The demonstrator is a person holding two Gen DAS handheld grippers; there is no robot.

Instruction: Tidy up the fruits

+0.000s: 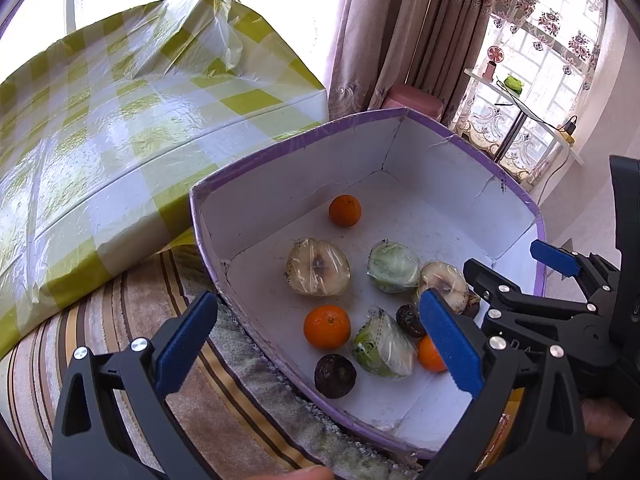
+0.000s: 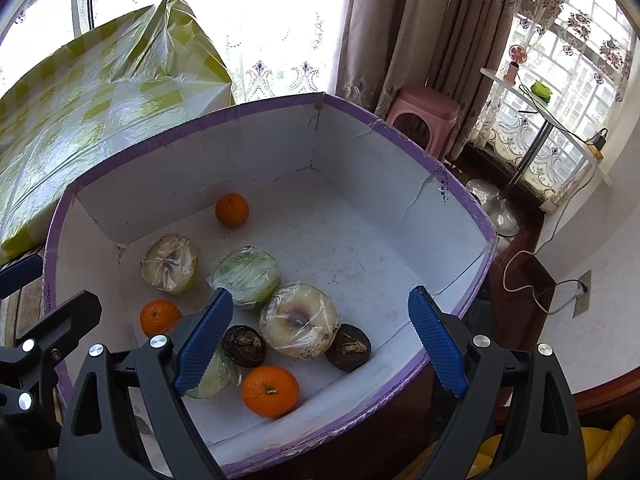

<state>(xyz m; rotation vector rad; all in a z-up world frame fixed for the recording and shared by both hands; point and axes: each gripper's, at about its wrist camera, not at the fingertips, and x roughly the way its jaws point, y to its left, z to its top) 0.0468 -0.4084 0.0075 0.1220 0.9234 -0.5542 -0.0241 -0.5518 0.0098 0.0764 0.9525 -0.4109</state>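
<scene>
A white cardboard box with a purple rim (image 1: 296, 142) (image 2: 200, 118) holds the loose fruit. Inside lie three oranges (image 1: 327, 327) (image 2: 271, 391), two pale fruits in plastic wrap (image 1: 318, 267) (image 2: 298, 320), two green wrapped ones (image 1: 394, 266) (image 2: 246, 276) and dark brown round fruits (image 1: 335, 376) (image 2: 349, 346). My left gripper (image 1: 320, 344) hovers open over the box's near left wall, holding nothing. My right gripper (image 2: 320, 340) hangs open above the near fruits, also holding nothing. It shows at the right edge of the left wrist view (image 1: 520, 268).
A bulky block under a green-and-white checked plastic cover (image 1: 120, 120) stands left of the box. The box rests on striped fabric (image 1: 120, 300). Behind are curtains, a pink stool (image 2: 424, 116) and a glass side table (image 2: 540, 112). A cable runs to a wall socket (image 2: 580, 292).
</scene>
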